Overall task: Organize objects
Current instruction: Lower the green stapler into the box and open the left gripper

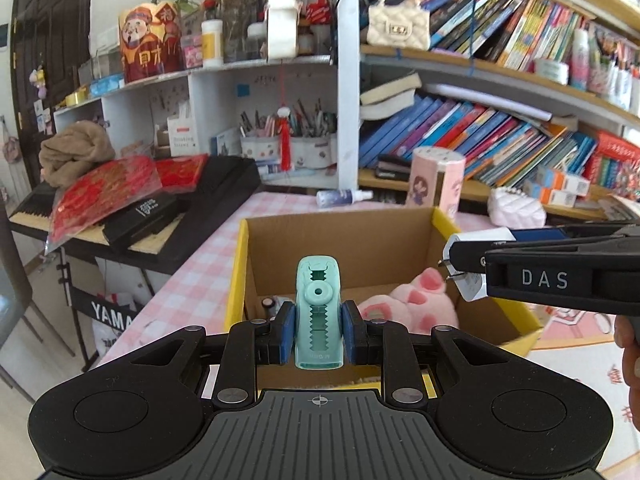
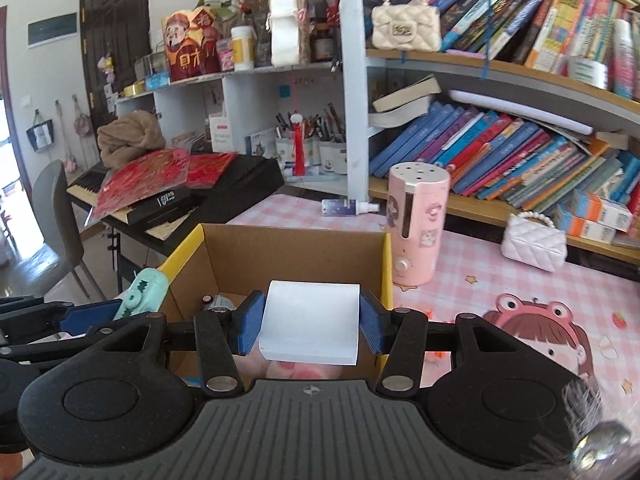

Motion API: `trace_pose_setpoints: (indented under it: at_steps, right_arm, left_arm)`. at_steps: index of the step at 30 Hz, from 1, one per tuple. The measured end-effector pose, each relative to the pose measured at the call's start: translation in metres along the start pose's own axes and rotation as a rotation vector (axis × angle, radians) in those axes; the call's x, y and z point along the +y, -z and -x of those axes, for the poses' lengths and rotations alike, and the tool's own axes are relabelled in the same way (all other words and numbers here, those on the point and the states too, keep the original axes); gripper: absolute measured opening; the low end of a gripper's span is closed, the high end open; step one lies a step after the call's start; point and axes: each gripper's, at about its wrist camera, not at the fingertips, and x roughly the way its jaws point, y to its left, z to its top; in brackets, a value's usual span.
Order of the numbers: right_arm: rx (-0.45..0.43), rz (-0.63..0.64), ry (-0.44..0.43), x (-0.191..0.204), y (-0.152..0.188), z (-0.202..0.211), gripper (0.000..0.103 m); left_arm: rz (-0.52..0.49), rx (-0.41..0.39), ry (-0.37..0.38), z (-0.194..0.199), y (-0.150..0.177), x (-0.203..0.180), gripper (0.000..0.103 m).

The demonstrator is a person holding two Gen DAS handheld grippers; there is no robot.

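- Pink checked tablecloth [image 2: 472, 256] carries an open cardboard box with yellow flaps [image 1: 340, 240].
- Left gripper [image 1: 319, 334] pinches a mint-green toothed plastic clip [image 1: 319, 320] above it.
- Right gripper [image 2: 310, 320], marked "DAS", clamps a white plug charger block [image 2: 310, 322] over the box.

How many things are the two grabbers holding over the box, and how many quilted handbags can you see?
Held clips: 1, a green clip in the left gripper
Held plugs: 1, a white plug in the right gripper
Quilted handbags: 2, a cream bag on the shelf, a pale pink bag on the table
Total: 4
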Motion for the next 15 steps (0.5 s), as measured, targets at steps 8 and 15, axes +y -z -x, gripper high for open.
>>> trace_pose_setpoints:
  at_steps: [8, 15]
  right_arm:
    - [0.079, 0.071, -0.034, -0.005, 0.001, -0.044, 0.048]
    - [0.087, 0.163, -0.055, -0.005, 0.007, -0.065, 0.048]
  left_arm:
    - [-0.021, 0.077, -0.031, -0.033, 0.002, -0.005, 0.023]
    - [-0.018, 0.144, -0.053, -0.053, 0.009, -0.006, 0.023]
